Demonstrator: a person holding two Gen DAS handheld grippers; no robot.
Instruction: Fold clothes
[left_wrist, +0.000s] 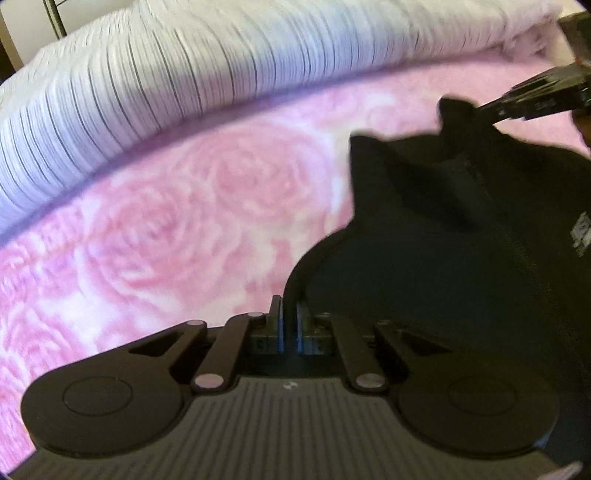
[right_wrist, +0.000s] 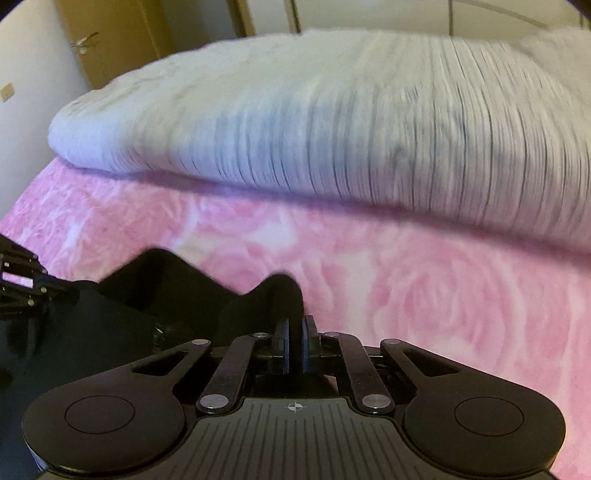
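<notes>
Both grippers' fingers are clamped on a black garment lying on the pink rose-patterned bed: left gripper, right gripper; a striped white pillow lies beyond.

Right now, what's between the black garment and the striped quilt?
Only bare pink rose blanket lies between the black garment and the striped quilt. Both wrist views show it.

No legible text anywhere.
</notes>
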